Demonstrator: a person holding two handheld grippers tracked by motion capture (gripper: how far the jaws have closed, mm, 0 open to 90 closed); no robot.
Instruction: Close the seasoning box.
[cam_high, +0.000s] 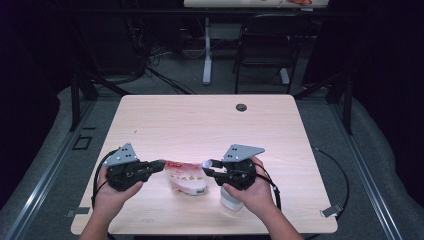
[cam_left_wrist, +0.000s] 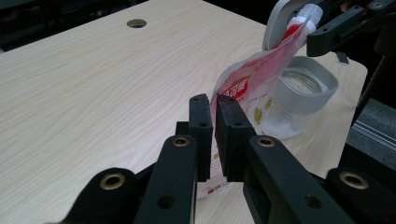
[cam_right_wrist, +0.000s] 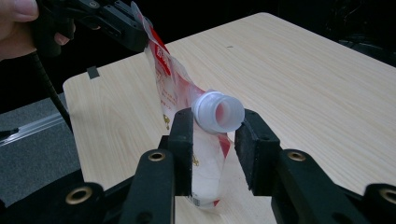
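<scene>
The pale wood-grain surface (cam_high: 200, 120) looks smooth and matt. The red-and-white plastic spout pouch (cam_left_wrist: 254, 86) is glossy and crinkled; the clear jar (cam_left_wrist: 303, 84) beside it is seemingly glass.

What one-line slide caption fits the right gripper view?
Right gripper brackets the refill pouch's white spout, jaws not yet closed, while the left gripper pinches its far corner.

The pouch (cam_high: 186, 178) and jar (cam_high: 231, 199) crowd the near edge, while the table (cam_high: 200, 125) beyond lies free.
</scene>
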